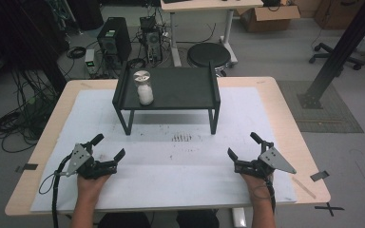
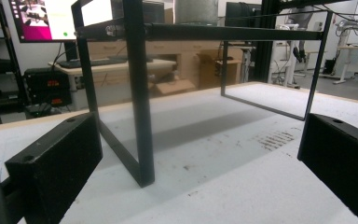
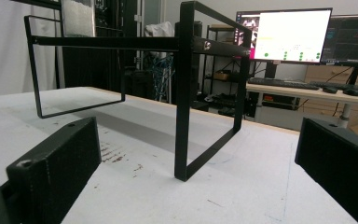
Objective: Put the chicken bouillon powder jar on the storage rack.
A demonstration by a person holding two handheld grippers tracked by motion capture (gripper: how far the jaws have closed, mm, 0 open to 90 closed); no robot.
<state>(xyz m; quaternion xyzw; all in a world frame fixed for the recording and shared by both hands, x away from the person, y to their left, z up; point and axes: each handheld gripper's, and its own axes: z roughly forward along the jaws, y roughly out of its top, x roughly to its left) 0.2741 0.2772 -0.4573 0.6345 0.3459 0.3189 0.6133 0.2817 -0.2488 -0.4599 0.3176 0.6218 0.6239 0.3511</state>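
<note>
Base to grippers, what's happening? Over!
Left gripper open, right gripper open, both empty on the table. Jar upright on the black shelf. Nothing between.

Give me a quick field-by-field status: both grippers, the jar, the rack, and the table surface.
left gripper: open, empty, low over the white mat, near edge
right gripper: open, empty, low over the mat, near edge
clear lidded jar of white powder: upright on the shelf's left part
black metal shelf rack: standing at the mat's far middle
white table mat: scuffed with dark marks in front of the rack
contact: neither gripper touches the jar or rack
</note>
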